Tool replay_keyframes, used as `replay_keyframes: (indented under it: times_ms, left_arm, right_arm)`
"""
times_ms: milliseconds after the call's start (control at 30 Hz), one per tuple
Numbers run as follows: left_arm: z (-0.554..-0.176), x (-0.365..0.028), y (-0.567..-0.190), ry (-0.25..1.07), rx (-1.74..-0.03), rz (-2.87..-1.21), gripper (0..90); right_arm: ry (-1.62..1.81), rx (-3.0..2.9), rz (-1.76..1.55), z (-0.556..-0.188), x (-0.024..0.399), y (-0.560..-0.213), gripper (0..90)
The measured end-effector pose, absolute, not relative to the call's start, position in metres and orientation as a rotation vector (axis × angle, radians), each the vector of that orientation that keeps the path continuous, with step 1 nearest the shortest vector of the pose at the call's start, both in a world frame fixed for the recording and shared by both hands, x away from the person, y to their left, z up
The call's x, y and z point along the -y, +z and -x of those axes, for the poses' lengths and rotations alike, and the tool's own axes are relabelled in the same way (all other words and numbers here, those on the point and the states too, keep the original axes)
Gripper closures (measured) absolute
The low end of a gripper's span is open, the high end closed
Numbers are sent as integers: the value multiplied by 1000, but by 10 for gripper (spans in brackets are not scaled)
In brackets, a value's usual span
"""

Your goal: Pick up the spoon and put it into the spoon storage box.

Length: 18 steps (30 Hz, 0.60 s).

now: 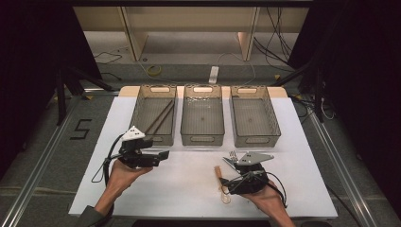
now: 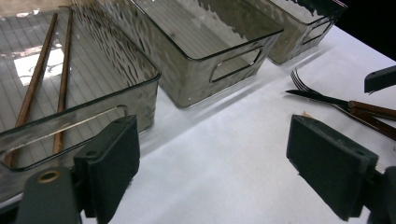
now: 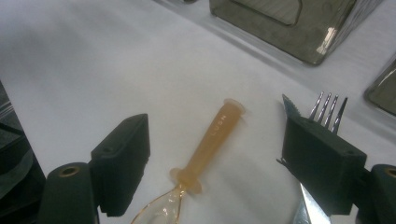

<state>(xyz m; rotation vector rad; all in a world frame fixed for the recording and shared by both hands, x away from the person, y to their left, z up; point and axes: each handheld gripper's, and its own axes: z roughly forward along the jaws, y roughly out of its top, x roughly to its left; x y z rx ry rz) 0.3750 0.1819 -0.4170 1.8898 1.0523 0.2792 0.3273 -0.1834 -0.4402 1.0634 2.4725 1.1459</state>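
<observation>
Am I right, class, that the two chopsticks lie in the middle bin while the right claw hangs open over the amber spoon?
Not quite. The chopsticks lie in the left bin, not the middle bin, as the high view shows. The rest holds: the right claw hangs open over the amber spoon, seen in the right gripper view.

Two black jaws of the left gripper (image 2: pixel 212 163) are held wide apart over the white table (image 2: pixel 224 154). Two chopsticks (image 2: pixel 46 79) are seen inside the nearest clear bin (image 2: pixel 140 100); a fork (image 2: pixel 303 84) and knife (image 2: pixel 317 97) are laid at right.
</observation>
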Motion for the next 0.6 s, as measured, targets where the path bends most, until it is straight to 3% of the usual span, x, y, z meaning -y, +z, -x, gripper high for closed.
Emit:
replay_keyframes:
  times_ms: [600]
  left_arm:
    - [-360,-182,-422,322,-1049,-1938,159]
  right_arm:
    - [995,-2590,-1019,-342,162,-453,425]
